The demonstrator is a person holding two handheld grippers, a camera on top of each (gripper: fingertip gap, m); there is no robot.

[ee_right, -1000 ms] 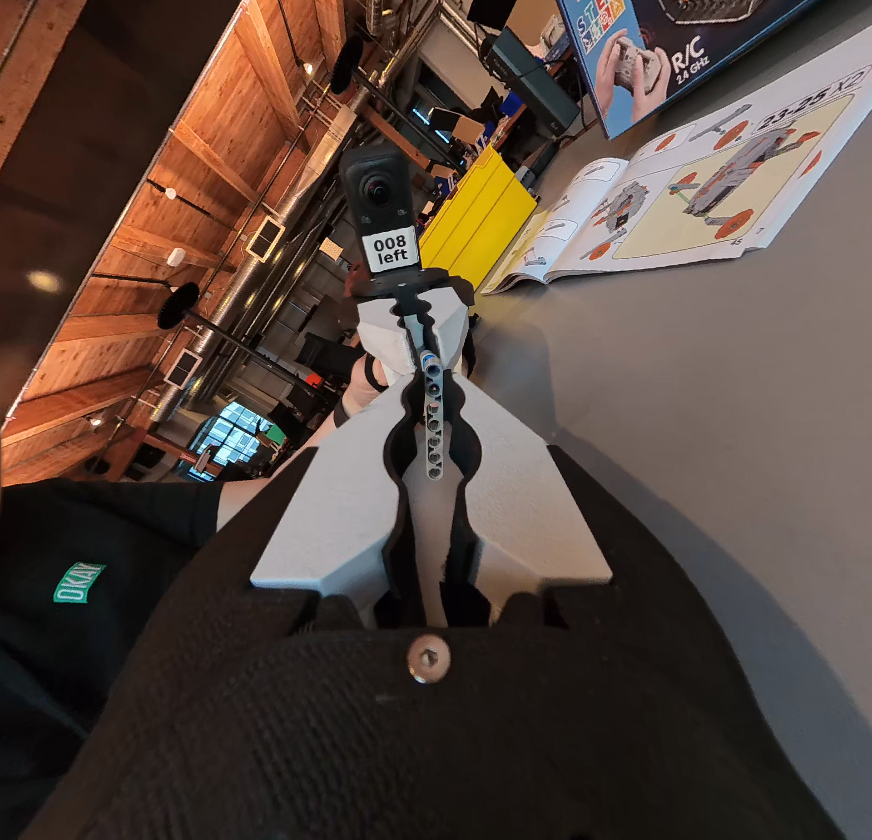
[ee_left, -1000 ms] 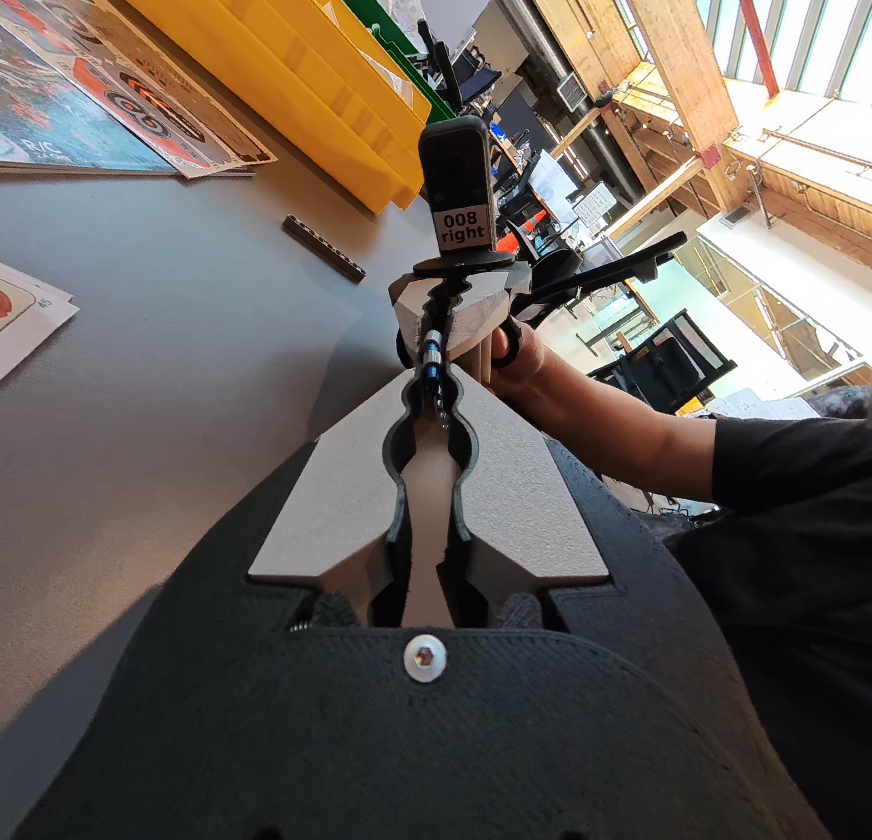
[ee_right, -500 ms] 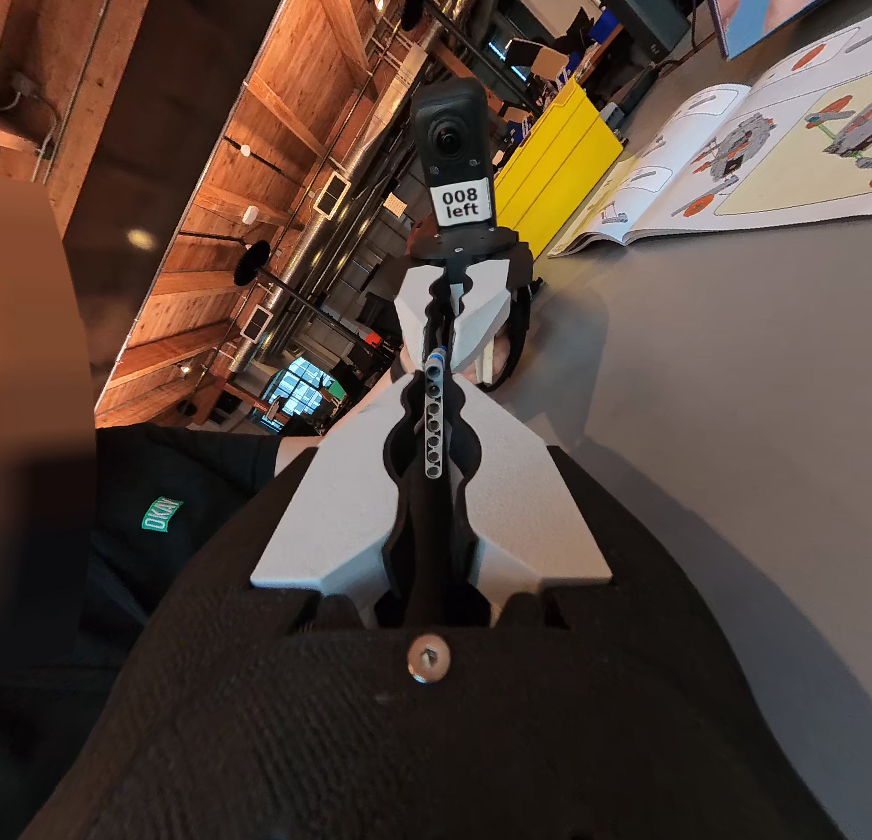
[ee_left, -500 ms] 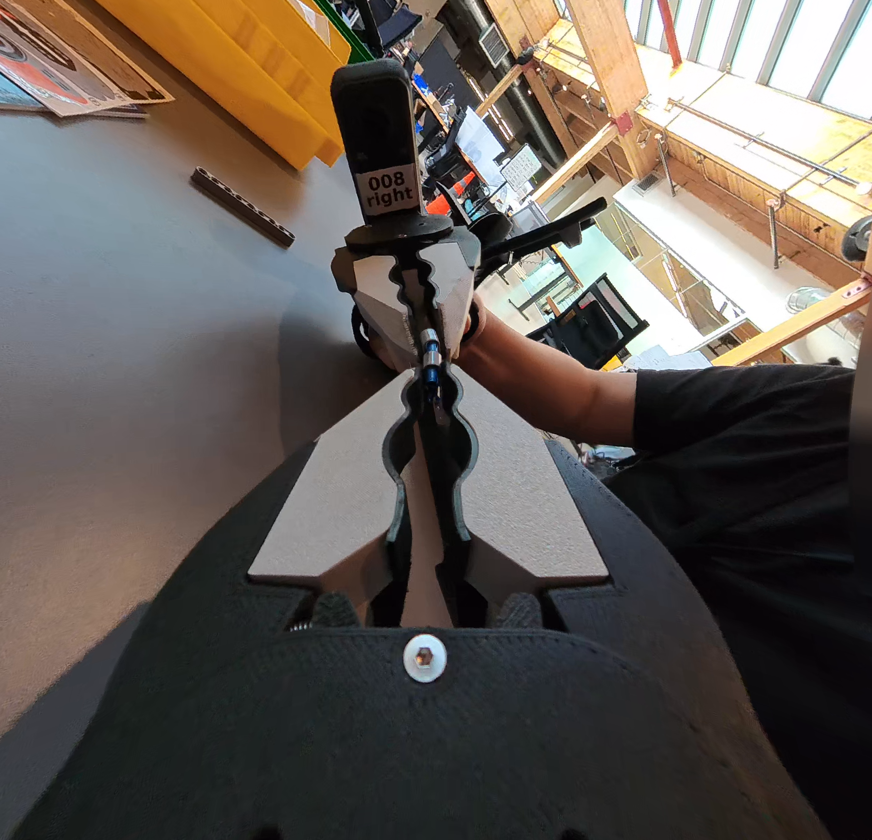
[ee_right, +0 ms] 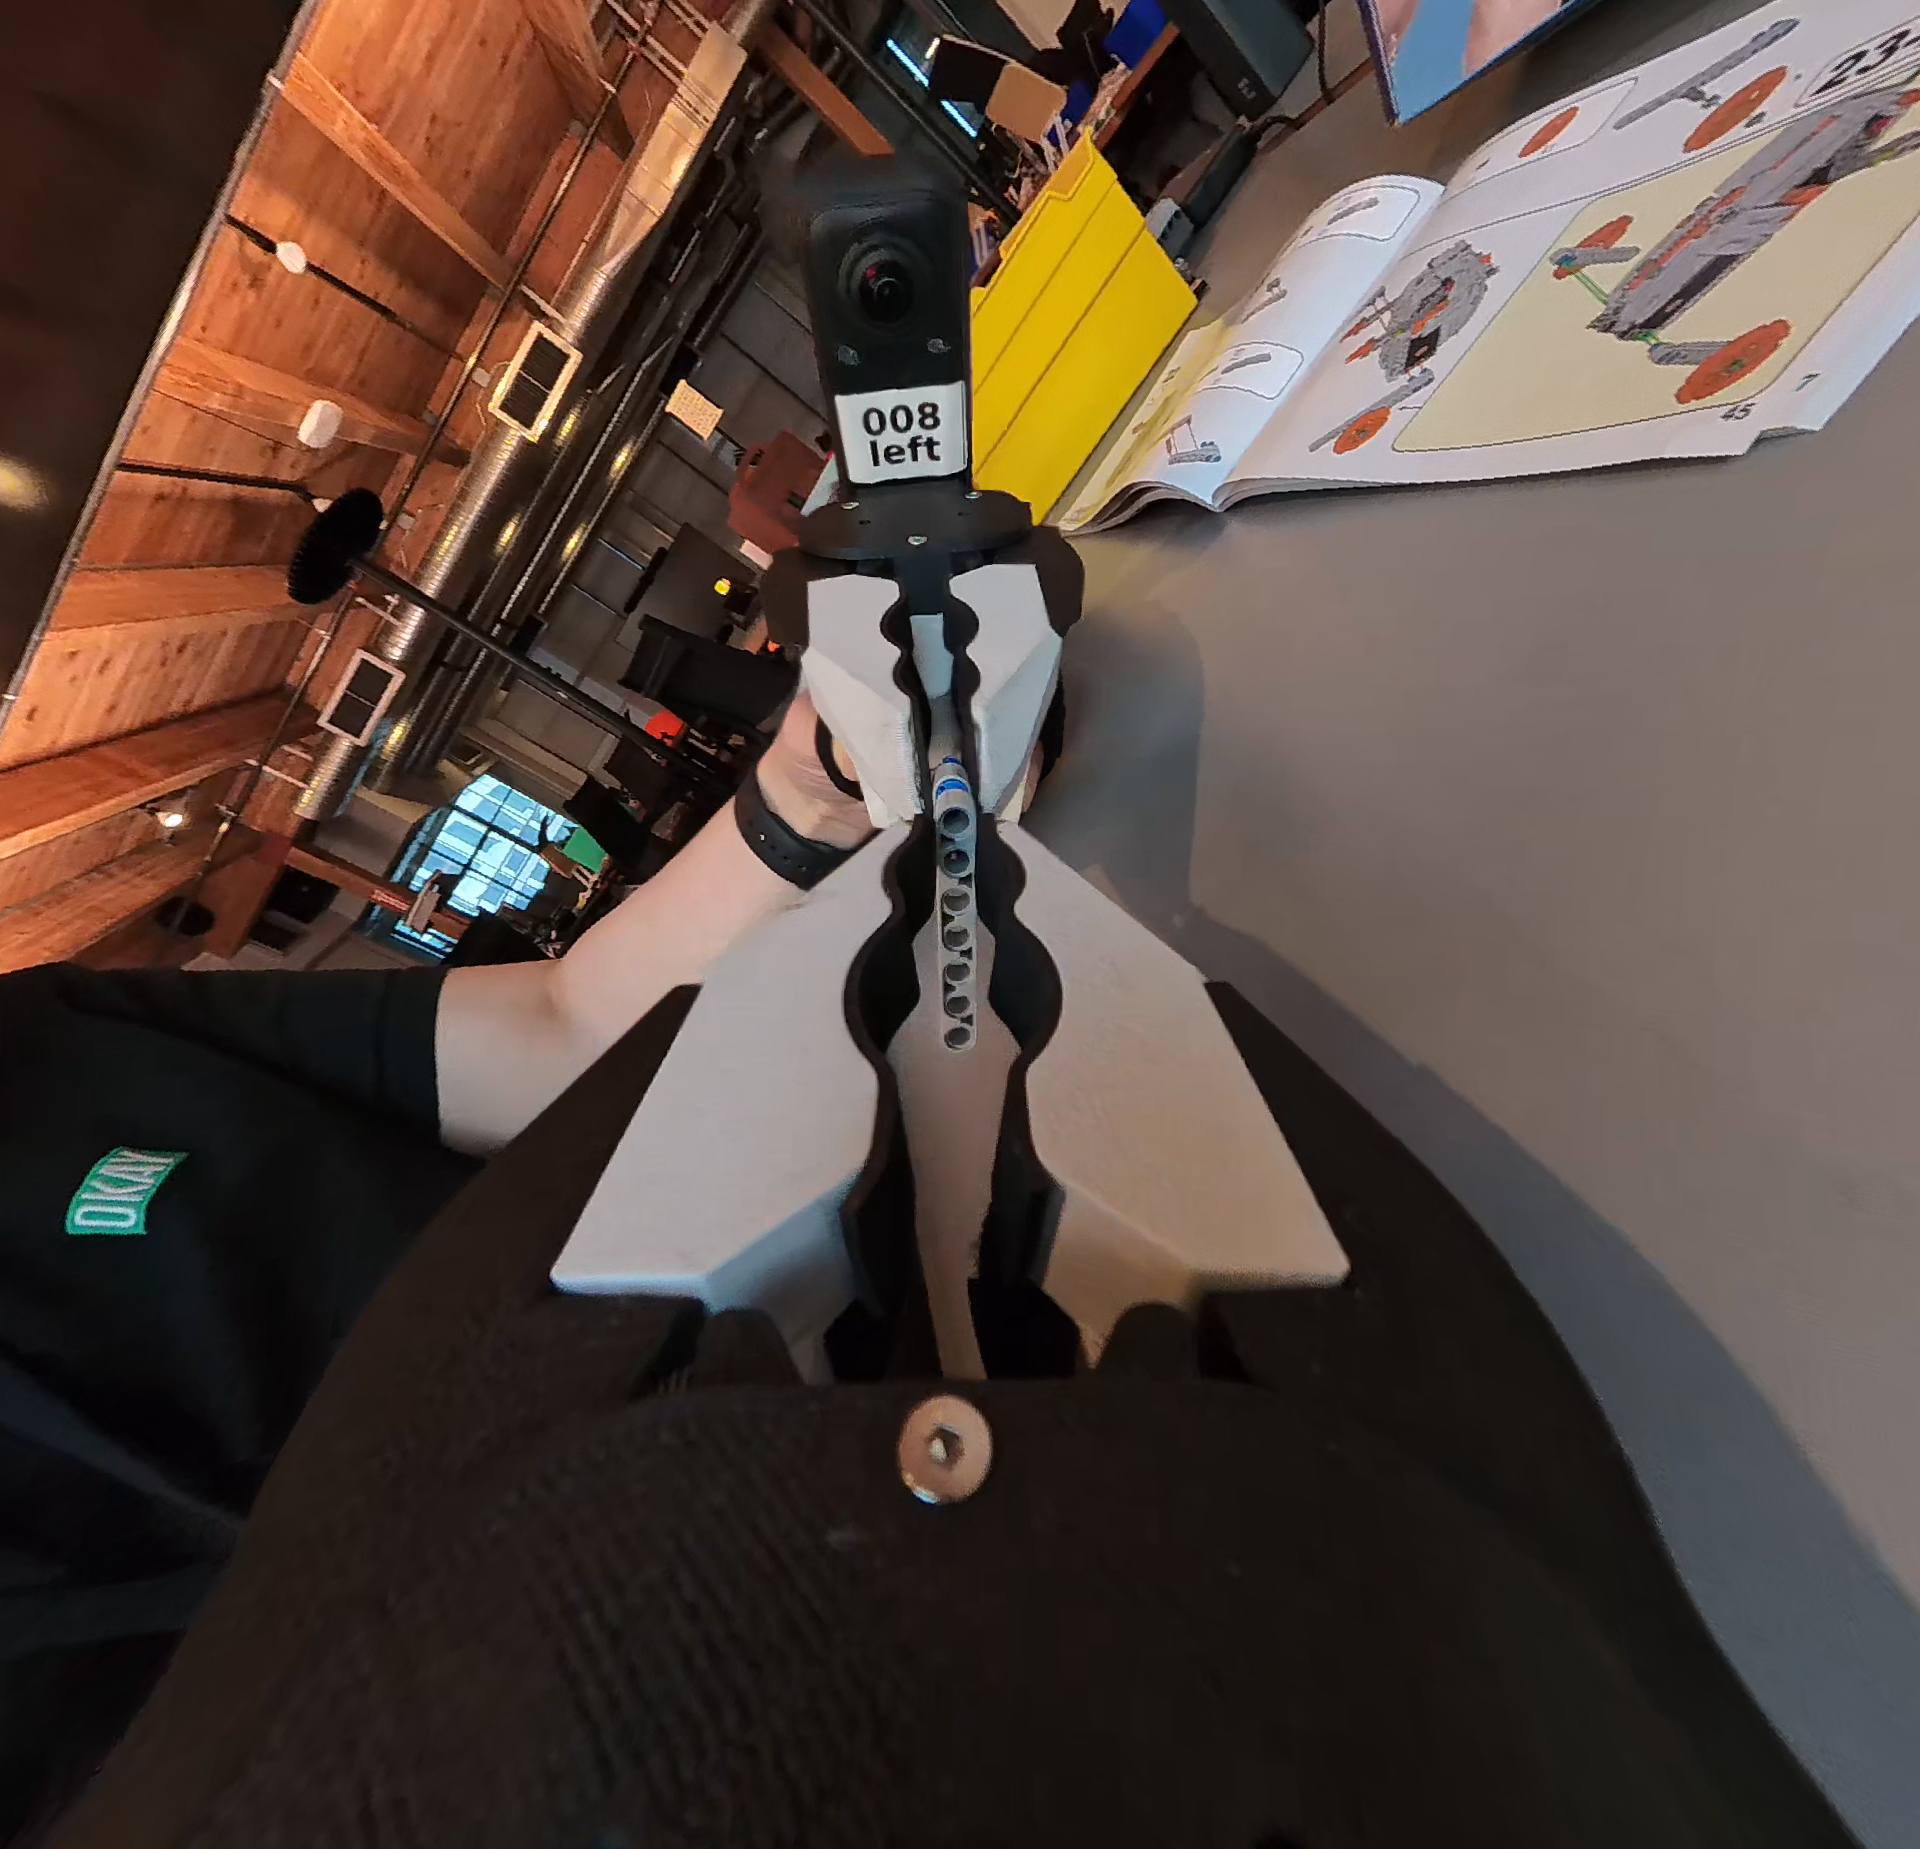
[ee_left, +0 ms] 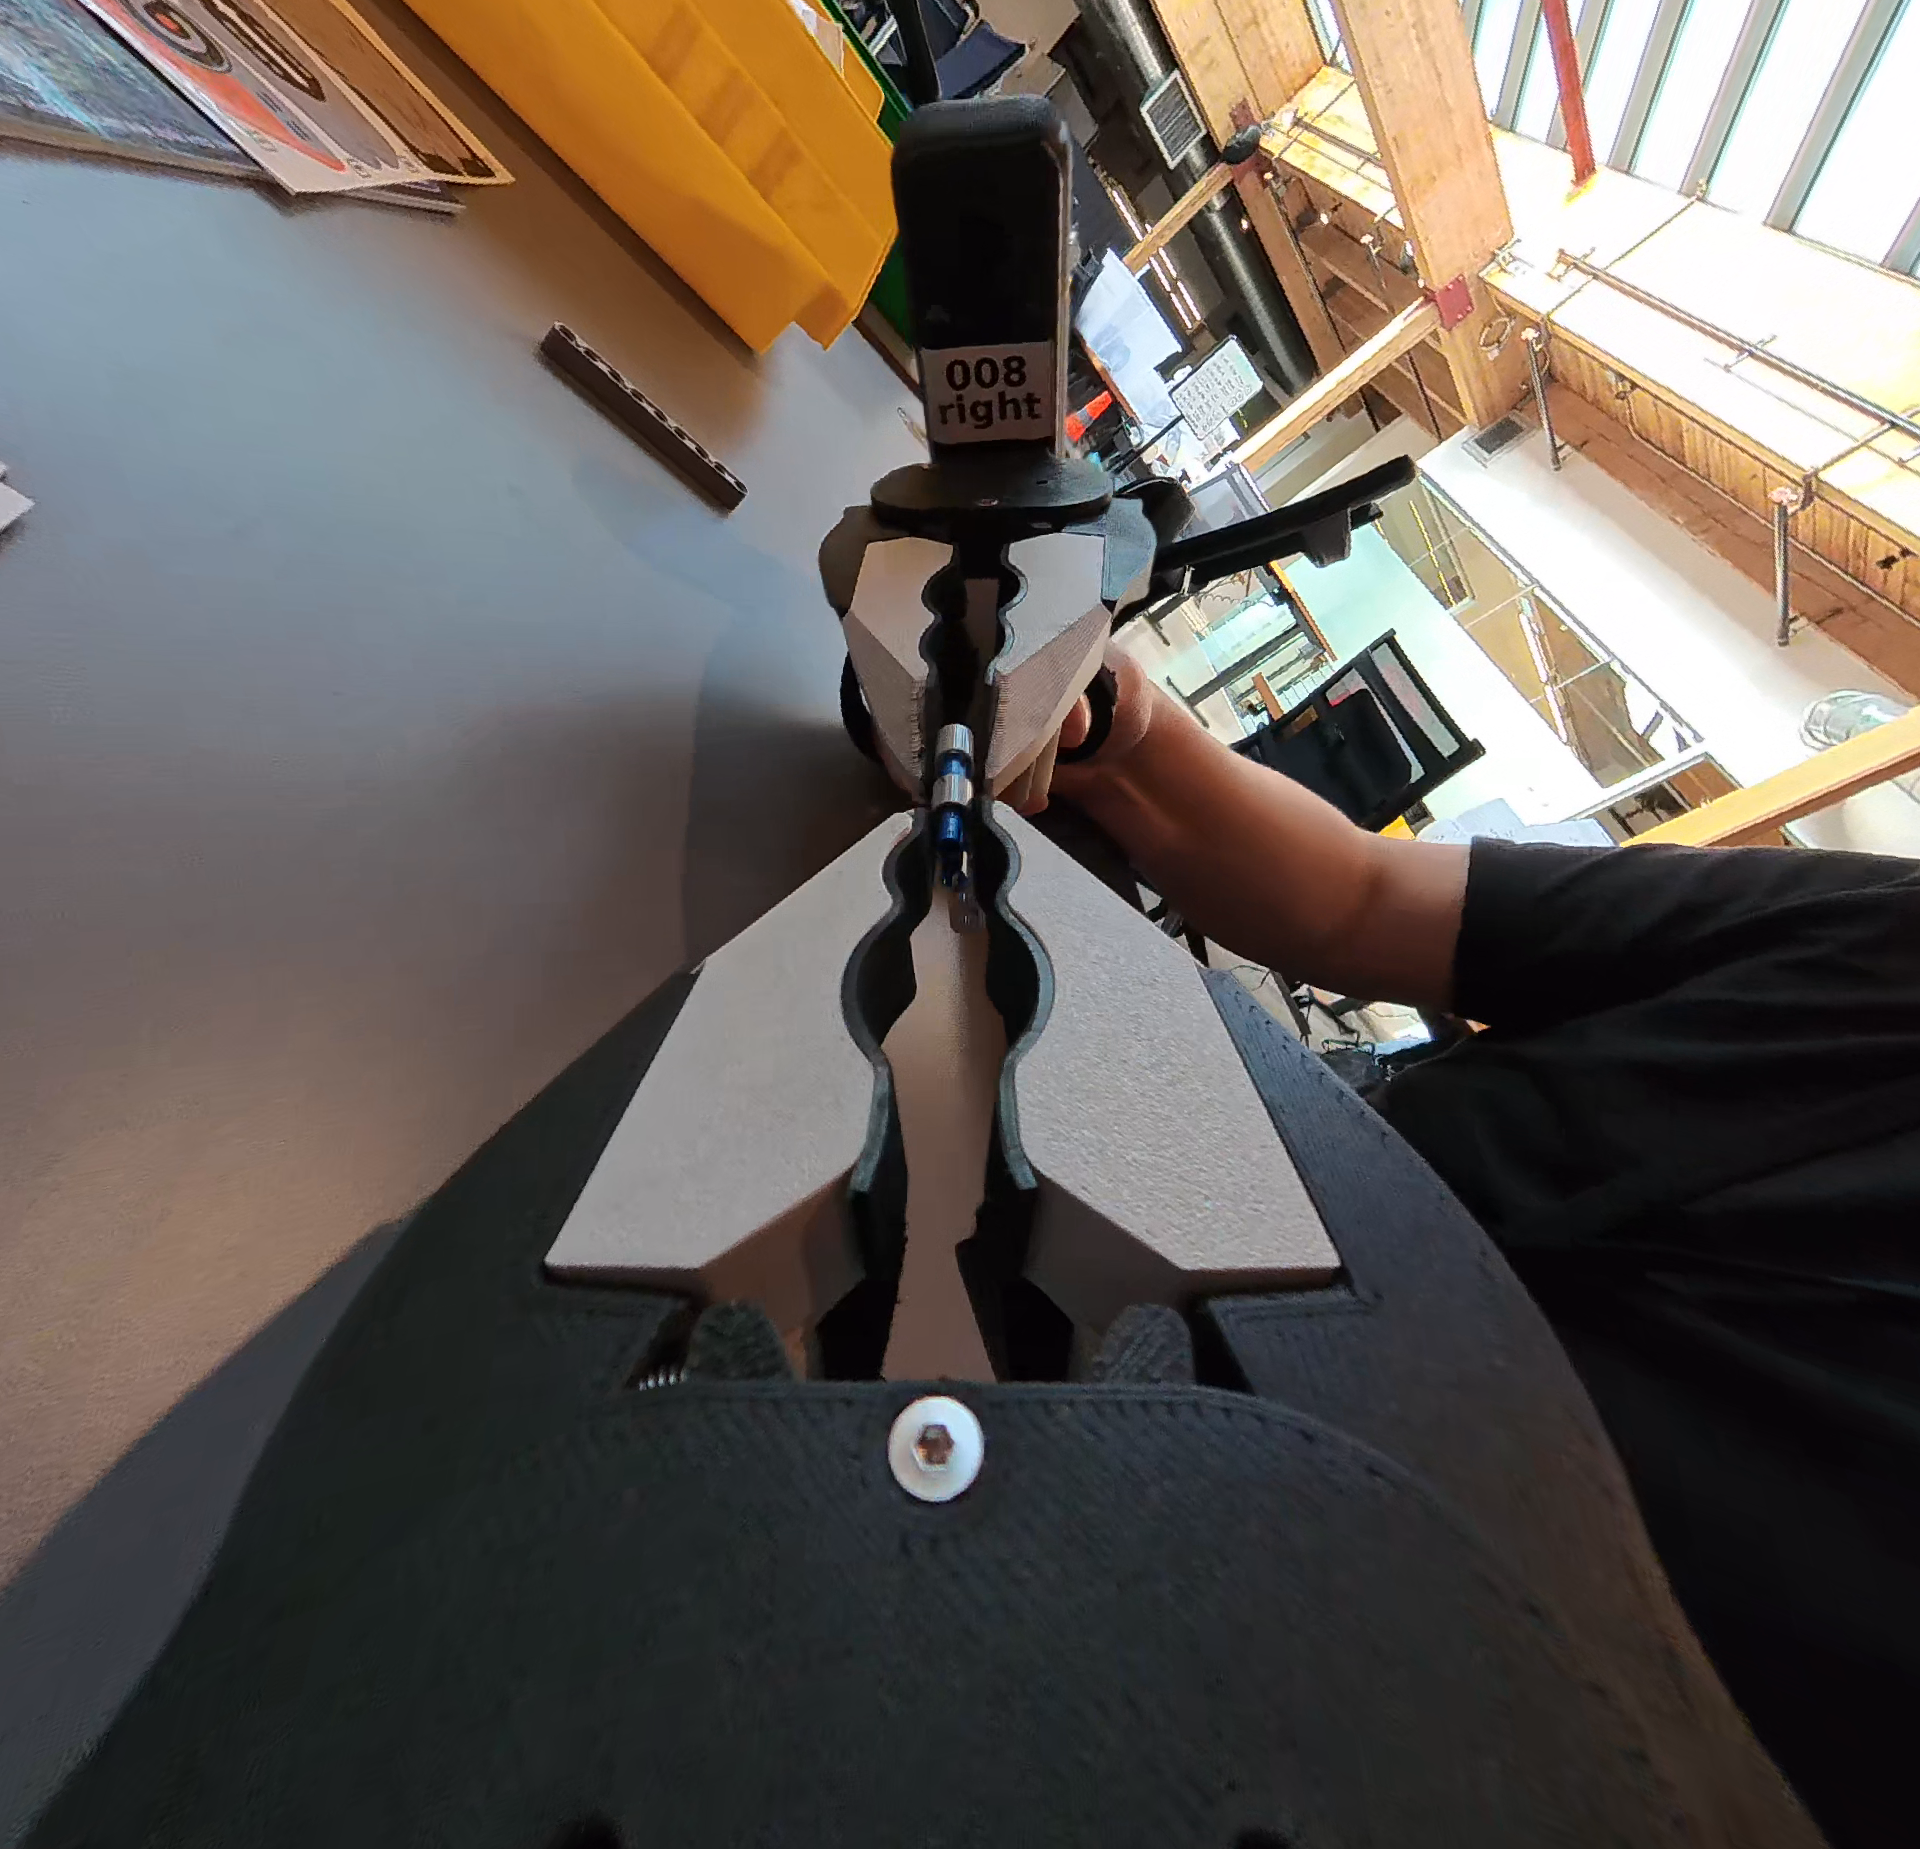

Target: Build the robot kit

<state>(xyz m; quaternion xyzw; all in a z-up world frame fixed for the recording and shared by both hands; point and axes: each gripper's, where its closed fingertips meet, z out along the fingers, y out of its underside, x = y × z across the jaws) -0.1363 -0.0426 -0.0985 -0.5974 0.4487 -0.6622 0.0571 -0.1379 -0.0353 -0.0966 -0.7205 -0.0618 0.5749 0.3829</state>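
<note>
My left gripper is shut on a small blue pin. My right gripper is shut on a light grey beam with a row of holes. The two grippers face each other tip to tip above the grey table. The pin meets the far end of the beam, which sticks out of the right gripper. In the right wrist view the left gripper holds the blue pin against the beam's tip. How deep the pin sits is hidden.
A dark long beam lies on the table to the left. Stacked yellow bins stand behind it and also show in the right wrist view. An open instruction booklet and a blue box lie at the right. Printed sheets lie far left.
Both grippers have stayed shut and tip to tip while swinging together over the table. The opposite gripper now looks closer in each view.
</note>
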